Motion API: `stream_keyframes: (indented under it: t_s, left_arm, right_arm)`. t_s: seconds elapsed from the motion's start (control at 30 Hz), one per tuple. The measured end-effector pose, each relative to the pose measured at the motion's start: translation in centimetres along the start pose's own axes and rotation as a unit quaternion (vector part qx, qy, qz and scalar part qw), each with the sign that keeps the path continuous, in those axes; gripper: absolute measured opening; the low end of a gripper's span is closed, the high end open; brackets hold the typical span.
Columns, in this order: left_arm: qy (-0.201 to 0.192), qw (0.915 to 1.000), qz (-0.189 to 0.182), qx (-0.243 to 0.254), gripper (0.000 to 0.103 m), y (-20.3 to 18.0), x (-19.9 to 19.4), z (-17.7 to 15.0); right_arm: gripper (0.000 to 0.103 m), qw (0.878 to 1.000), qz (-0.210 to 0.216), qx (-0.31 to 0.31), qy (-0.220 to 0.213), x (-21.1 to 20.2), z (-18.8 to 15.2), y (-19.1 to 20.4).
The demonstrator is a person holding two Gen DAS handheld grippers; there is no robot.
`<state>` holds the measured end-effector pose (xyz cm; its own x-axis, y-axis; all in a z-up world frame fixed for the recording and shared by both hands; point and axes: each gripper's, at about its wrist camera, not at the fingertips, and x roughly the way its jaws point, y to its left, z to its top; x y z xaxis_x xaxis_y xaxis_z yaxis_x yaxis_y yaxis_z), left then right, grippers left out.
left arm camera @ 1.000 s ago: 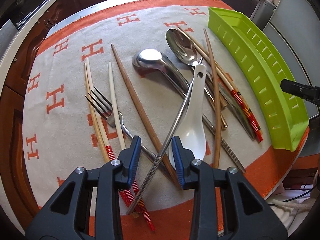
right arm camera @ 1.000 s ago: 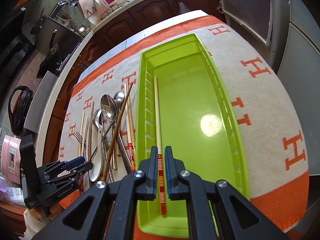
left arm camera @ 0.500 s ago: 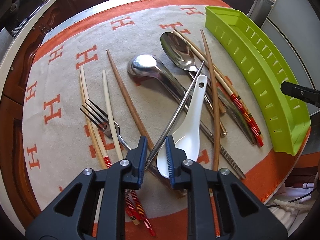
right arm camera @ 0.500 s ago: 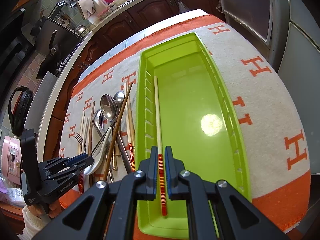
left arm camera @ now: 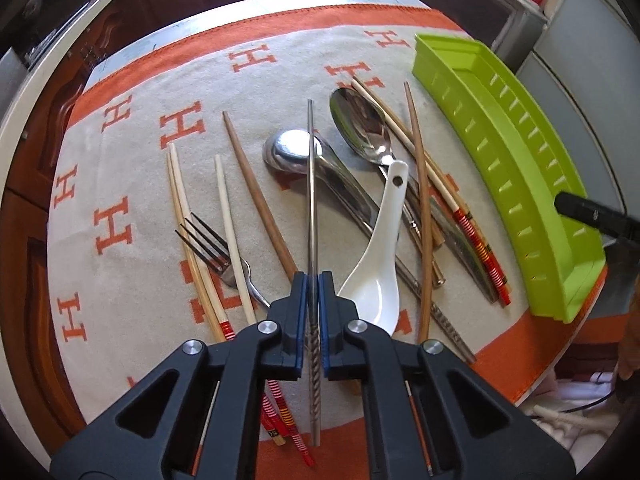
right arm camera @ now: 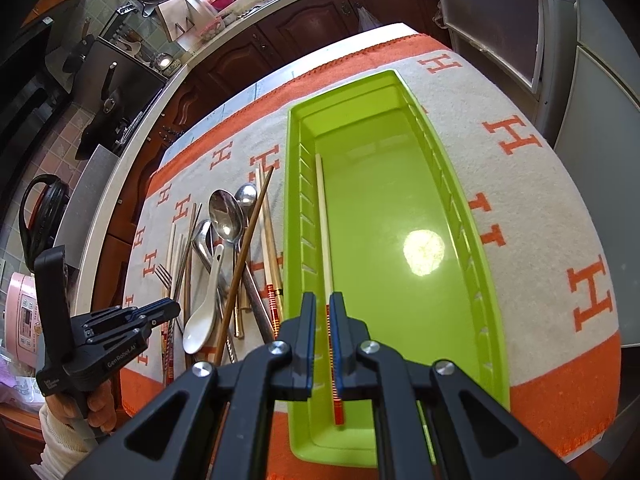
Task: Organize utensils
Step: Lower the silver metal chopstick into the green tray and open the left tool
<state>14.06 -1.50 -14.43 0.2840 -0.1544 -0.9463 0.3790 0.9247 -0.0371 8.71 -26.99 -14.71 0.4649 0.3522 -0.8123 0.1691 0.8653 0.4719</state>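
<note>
My left gripper point(left arm camera: 313, 280) is closing tight on a steel chopstick point(left arm camera: 310, 200), and both pads press its twisted end. The chopstick points straight ahead over the pile on the cloth. In that pile lie a white ceramic spoon point(left arm camera: 380, 264), two steel spoons point(left arm camera: 292, 152), a fork point(left arm camera: 212, 248) and several wooden chopsticks point(left arm camera: 260, 200). My right gripper point(right arm camera: 322, 304) hovers over the near end of the green tray point(right arm camera: 472, 248), its jaws almost together and pinching nothing. Through the slim gap I see a red-striped chopstick point(right arm camera: 323, 220) lying along the tray's left wall.
An orange and beige towel point(left arm camera: 132, 312) with H letters covers the round table. The tray's slotted wall point(left arm camera: 520, 184) stands right of the pile. A hand point(right arm camera: 100, 412) holds the left gripper at the table's near-left edge. A pink cooker point(right arm camera: 20, 316) and kitchen counters lie beyond.
The left jaws have shut on the steel chopstick. It has swung from a slant across the white spoon to straight ahead. The right gripper has not moved.
</note>
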Motion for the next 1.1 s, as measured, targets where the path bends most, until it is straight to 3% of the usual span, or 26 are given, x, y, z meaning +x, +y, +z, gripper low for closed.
stream_keyframes:
  t_s: [0.33,0.53,0.73,0.93,1.1]
  left_arm:
    - [-0.018,0.9948,-0.067,-0.075,0.004,-0.1,-3.4,0.0]
    - [-0.032,0.9897,-0.113,-0.082,0.004,-4.7,-5.2,2.0]
    - [-0.03,0.9847,-0.146,-0.089,0.004,-11.3,-4.1,5.8]
    - [-0.005,0.9853,-0.129,-0.112,0.004,-14.4,0.1,7.6]
    - [0.005,0.991,-0.104,-0.084,0.004,-15.9,1.7,6.7]
  right_arm:
    - [0.007,1.0,0.004,0.004,-0.014,-1.3,0.0,-0.1]
    - [0.007,1.0,-0.008,0.007,-0.023,-2.3,0.5,-0.5]
    - [0.007,0.999,-0.027,0.015,-0.026,-3.1,0.6,-1.3]
    - [0.007,0.999,-0.034,0.031,-0.029,-3.8,0.4,-2.7]
    - [0.007,0.998,-0.042,0.036,-0.02,-3.4,0.5,-3.3]
